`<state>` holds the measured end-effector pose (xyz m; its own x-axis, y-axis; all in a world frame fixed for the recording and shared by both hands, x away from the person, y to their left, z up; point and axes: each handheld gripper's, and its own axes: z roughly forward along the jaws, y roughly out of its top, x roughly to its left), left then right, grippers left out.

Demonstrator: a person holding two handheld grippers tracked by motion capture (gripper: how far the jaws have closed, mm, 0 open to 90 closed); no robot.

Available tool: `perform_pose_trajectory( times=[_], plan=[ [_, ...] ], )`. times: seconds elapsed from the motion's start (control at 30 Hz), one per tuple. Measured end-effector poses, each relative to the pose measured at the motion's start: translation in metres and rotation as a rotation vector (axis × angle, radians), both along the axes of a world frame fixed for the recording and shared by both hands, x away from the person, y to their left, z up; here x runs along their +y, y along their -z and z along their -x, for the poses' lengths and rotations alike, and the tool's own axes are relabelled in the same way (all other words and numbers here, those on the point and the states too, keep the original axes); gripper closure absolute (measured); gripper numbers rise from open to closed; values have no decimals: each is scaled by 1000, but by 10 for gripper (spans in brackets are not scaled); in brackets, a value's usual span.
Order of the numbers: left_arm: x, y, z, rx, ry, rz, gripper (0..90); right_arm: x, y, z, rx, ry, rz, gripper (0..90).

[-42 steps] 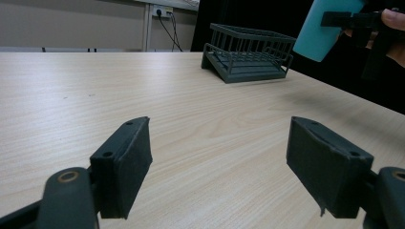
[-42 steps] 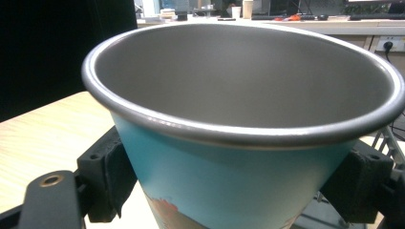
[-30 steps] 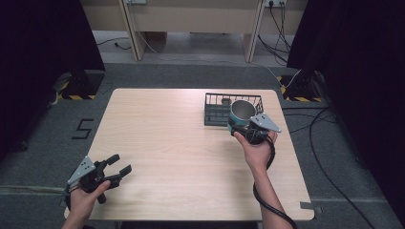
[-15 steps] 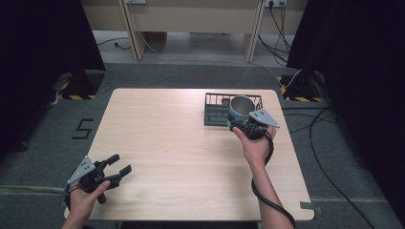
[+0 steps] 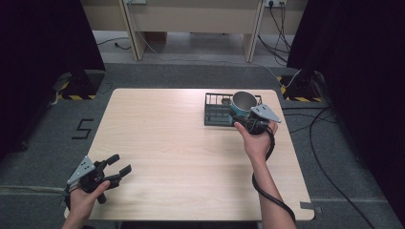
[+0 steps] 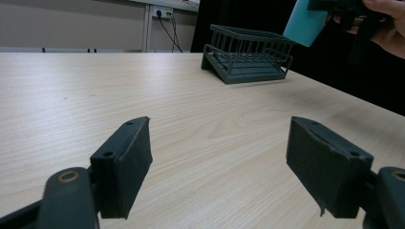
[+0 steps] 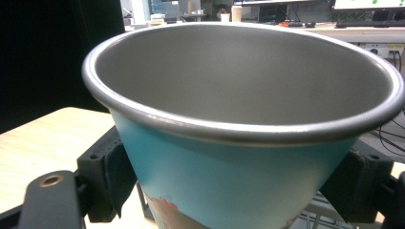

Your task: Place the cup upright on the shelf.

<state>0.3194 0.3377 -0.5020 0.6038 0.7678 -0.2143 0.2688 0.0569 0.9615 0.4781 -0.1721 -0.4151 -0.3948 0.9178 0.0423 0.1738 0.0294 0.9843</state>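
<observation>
currently the right claw [image 5: 247, 120] is clamped on the cup [image 5: 242, 103], held above the rack [image 5: 215, 114] at the worktop [image 5: 181, 157] far edge. step in hand: placing. next move calls for lowering it squarely into the rack. left claw [image 5: 119, 169] rests apart.

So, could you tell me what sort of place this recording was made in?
Probably a lab or recording room: a bare wooden table between black curtains, with loose cables on grey carpet and desks with monitors behind.

surface: wooden table [image 5: 181, 143] | on it: dark wire rack [image 5: 217, 112], far right
</observation>
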Motion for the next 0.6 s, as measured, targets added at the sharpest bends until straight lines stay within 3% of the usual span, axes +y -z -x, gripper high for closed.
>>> perform_pose_trajectory(
  times=[0.6],
  plan=[
    [0,0,0,0,1,1,230,-3,-7,-13,5,19,-5,177]
  ],
)
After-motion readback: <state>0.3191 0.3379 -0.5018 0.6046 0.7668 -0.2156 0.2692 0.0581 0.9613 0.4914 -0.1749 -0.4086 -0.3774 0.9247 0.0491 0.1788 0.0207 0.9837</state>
